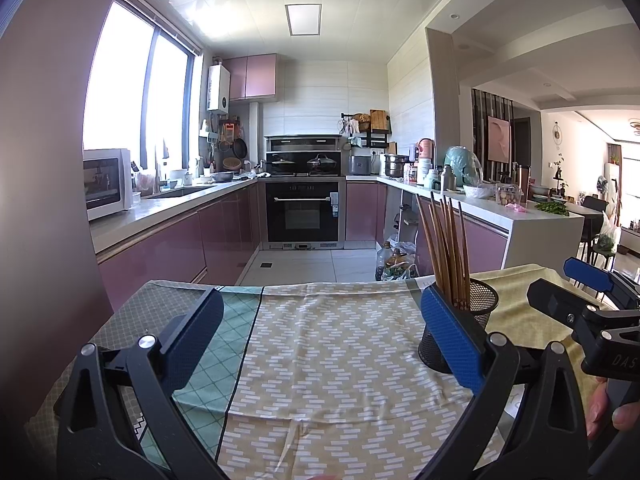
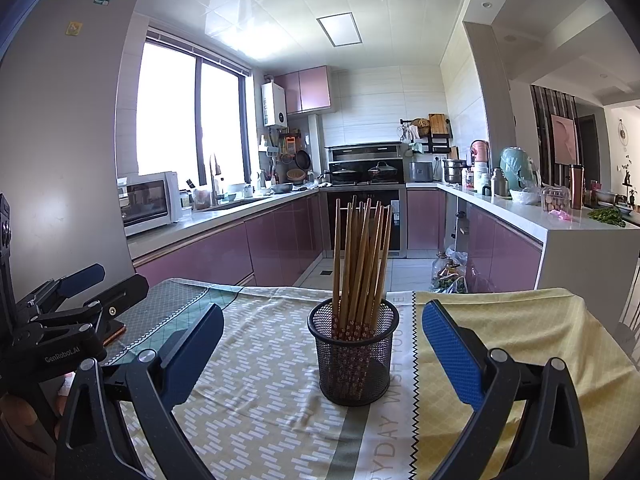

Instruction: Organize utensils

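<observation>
— Fingers on both sides?
— Left gripper (image 1: 320,344) and right gripper (image 2: 322,350) both spread wide, holding nothing.
— Chopsticks (image 2: 362,264)?
— Standing upright in the mesh cup (image 2: 354,360) on the table (image 2: 256,380), between the right fingers (image 2: 452,356).

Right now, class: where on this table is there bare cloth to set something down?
Free: the zigzag-patterned cloth between the left claw and the mesh holder, and the yellow cloth to the holder's right. Crowded: the holder, packed with chopsticks, sits between the right claw fingers.
</observation>
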The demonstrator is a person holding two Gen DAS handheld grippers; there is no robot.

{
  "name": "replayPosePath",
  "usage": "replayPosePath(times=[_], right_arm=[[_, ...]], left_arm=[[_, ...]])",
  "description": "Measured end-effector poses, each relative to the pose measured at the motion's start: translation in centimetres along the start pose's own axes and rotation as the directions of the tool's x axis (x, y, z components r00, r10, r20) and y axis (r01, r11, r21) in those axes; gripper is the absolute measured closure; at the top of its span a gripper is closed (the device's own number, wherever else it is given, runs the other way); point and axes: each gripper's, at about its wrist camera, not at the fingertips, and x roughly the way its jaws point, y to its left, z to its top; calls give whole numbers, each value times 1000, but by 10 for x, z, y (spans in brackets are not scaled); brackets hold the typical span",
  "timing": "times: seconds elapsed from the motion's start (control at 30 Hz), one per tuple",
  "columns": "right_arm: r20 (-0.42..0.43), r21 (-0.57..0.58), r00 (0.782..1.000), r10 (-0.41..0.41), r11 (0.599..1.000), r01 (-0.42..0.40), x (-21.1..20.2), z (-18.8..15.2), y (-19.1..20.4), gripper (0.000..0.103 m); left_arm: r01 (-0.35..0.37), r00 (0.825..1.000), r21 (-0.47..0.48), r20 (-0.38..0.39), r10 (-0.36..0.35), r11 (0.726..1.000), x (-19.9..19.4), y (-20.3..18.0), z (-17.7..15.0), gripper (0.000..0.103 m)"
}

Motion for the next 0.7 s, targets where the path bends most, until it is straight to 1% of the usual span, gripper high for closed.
replayPosePath(times=[0.7], right_arm=[[-1, 4, 1000, 4, 1000, -4, -1, -1, 2, 7]], left_arm=[[-3, 1000, 0, -2, 3, 1000, 1, 0, -1, 6]])
